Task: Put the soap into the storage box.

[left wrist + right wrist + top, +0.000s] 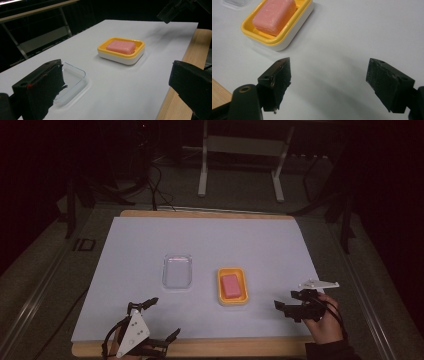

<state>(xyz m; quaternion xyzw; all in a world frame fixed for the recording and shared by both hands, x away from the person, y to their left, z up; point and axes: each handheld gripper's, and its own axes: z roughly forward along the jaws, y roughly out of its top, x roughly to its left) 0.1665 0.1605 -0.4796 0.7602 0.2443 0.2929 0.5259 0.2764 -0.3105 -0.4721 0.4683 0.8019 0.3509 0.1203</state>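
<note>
Right tool (328,85) gapes empty near pink soap (274,15); high view adds left tool (162,322), also open

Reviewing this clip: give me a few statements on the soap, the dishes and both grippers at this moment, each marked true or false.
1. The pink soap lies in the yellow soap dish. True.
2. The clear tray holds a second soap. False: it is empty.
3. The right gripper grips the soap. False: it is open, with nothing between its jaws.
4. The left gripper is open. True.
5. The clear tray touches the soap dish. False: bare white surface separates them.
</note>
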